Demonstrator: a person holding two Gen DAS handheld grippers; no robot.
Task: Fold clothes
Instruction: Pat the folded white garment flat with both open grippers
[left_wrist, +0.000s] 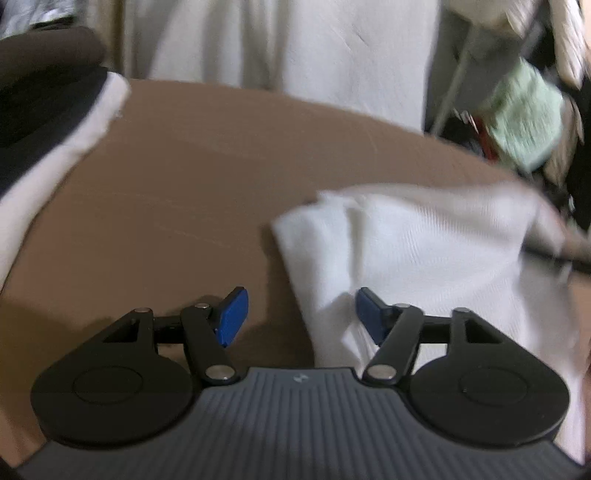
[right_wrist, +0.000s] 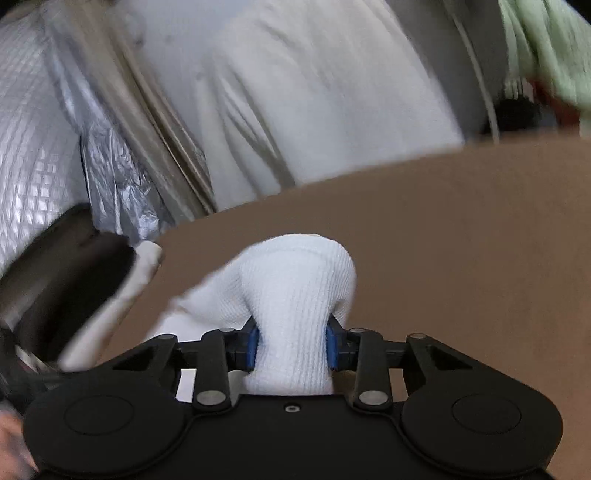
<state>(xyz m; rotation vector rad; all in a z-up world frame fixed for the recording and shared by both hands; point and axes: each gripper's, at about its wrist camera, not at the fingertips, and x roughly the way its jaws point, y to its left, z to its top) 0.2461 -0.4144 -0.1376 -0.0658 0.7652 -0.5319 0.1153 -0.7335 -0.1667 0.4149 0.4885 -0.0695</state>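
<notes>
A white ribbed garment (left_wrist: 424, 258) lies on the brown table (left_wrist: 177, 192) at the right of the left wrist view. My left gripper (left_wrist: 301, 314) stands open just above the table at the garment's near left edge. Its right pad is over the cloth and its left pad over bare table, and neither presses on anything. In the right wrist view my right gripper (right_wrist: 291, 349) is shut on a bunched fold of the white garment (right_wrist: 295, 280). The cloth bulges forward out of the blue pads (right_wrist: 253, 349) and trails down to the left over the brown table (right_wrist: 461, 240).
A stack of folded dark and white clothes (left_wrist: 40, 125) sits at the table's left edge, and shows as the folded stack (right_wrist: 74, 273) in the right wrist view. A white sheet (left_wrist: 295, 44) hangs behind the table. A green cloth (left_wrist: 524, 118) hangs at the far right; silver quilted foil (right_wrist: 33, 129) at the left.
</notes>
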